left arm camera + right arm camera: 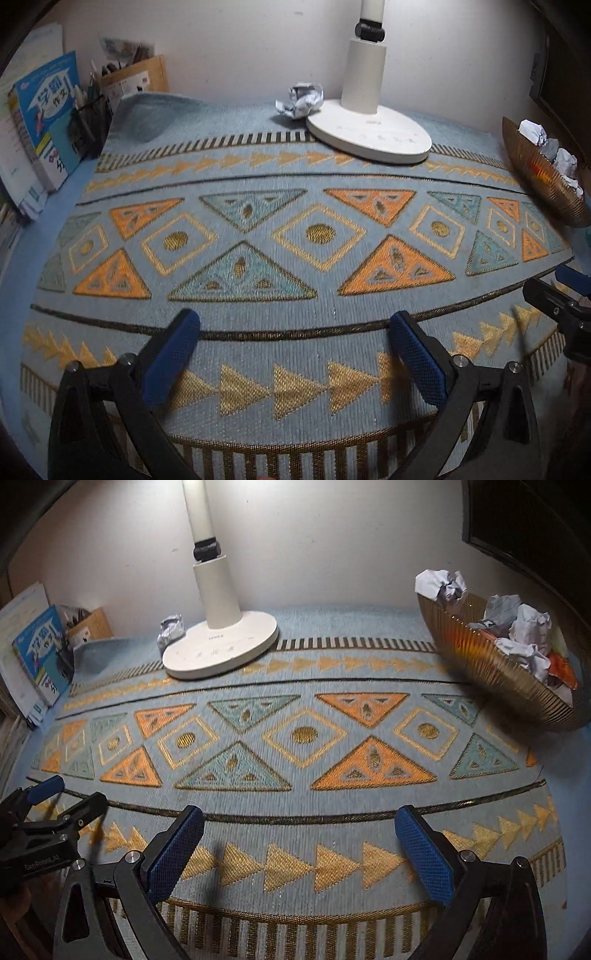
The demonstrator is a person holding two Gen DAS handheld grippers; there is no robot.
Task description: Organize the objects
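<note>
Both tools, left (295, 354) and right (299, 842), gaped wide and empty; one crumpled white paper ball (303, 99) lay beside the white lamp base (369, 131), likely next for the ribbed golden bowl (491, 668).

A mat (295, 258) covers the tabletop (48, 221). At top centre of the left wrist view, a lamp (369, 125) stands on the mat's far edge, with a paper ball (304, 99) touching its base on the left. At far right, a basket (491, 672) sits on the mat's corner, paper wads (524, 627) in it. Books (44, 118) lean at upper left, a pen holder (92, 110) just right of them.
</note>
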